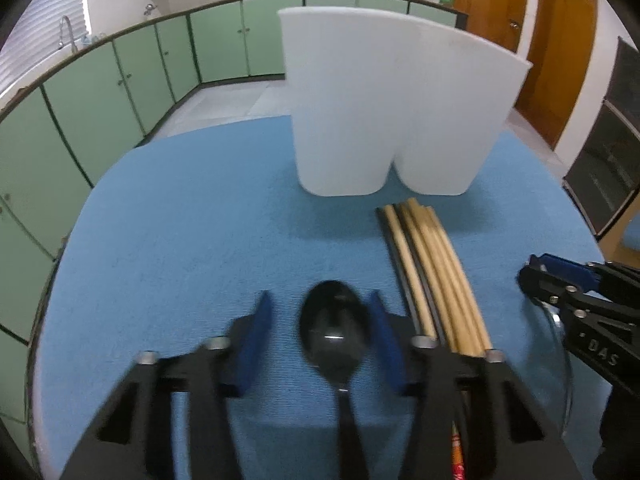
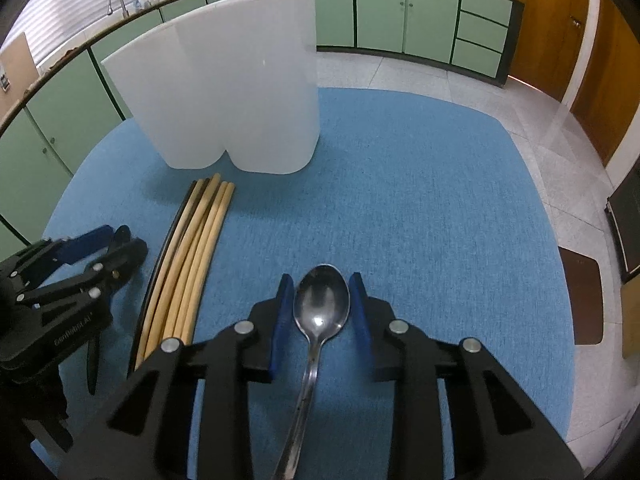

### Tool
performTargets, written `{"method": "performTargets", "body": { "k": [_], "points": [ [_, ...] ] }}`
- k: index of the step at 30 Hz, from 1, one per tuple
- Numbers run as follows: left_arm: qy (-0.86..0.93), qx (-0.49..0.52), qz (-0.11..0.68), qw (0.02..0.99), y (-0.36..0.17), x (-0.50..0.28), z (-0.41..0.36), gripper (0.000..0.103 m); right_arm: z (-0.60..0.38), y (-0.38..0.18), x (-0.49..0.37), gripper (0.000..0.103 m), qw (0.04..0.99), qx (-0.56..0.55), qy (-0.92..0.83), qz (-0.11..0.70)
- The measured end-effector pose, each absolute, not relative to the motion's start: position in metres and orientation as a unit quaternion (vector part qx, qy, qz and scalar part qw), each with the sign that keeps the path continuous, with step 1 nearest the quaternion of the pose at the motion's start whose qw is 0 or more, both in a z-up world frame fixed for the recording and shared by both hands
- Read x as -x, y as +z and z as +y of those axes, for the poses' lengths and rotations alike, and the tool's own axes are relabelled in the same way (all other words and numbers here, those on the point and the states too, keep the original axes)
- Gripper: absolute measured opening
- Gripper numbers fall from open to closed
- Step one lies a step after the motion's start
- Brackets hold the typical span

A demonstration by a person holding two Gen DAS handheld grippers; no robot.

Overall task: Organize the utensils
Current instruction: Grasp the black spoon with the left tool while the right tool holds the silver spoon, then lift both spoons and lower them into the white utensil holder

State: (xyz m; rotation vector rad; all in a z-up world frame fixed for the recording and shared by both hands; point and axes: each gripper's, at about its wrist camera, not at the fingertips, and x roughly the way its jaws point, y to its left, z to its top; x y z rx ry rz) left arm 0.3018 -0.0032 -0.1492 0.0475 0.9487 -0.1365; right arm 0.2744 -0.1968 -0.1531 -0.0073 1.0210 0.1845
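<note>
Left gripper (image 1: 318, 344) tilts steeply down low in frame, jaws straddling a dark spoon (image 1: 334, 330) without visibly pinching it. Right gripper (image 2: 320, 320) pitches down likewise, clamped on a steel spoon (image 2: 320, 308). White holder (image 1: 384, 120) stands top centre, chopsticks (image 1: 432, 276) just below.

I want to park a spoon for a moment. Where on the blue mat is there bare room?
The blue mat is bare to the right of the white utensil holder and the chopsticks, out to its right edge. In the left wrist view it is also bare left of the holder. It is crowded by the chopsticks.
</note>
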Motion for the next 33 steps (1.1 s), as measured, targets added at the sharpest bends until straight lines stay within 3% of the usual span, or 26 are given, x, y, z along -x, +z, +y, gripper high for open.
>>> {"method": "performTargets", "body": {
  "k": [4, 16, 26, 33],
  "points": [
    [-0.092, 0.015, 0.44, 0.893, -0.141, -0.295, 0.006, 0.035, -0.206, -0.14, -0.263, 0.027, 0.887, -0.027, 0.109, 0.447],
    [-0.118, 0.063, 0.245, 0.96, -0.06, -0.237, 0.019, 0.035, -0.225, -0.059, -0.237, 0.027, 0.944, -0.058, 0.157, 0.284],
    [-0.093, 0.041, 0.117, 0.988, 0.022, -0.302, -0.004, 0.035, -0.235, 0.034, -0.293, 0.027, 0.966, -0.081, 0.164, 0.183],
    [-0.059, 0.02, 0.092, 0.994, 0.022, -0.36, -0.022, 0.035, -0.231, 0.037, -0.358, 0.027, 0.971, -0.09, 0.131, 0.18]
  ]
}}
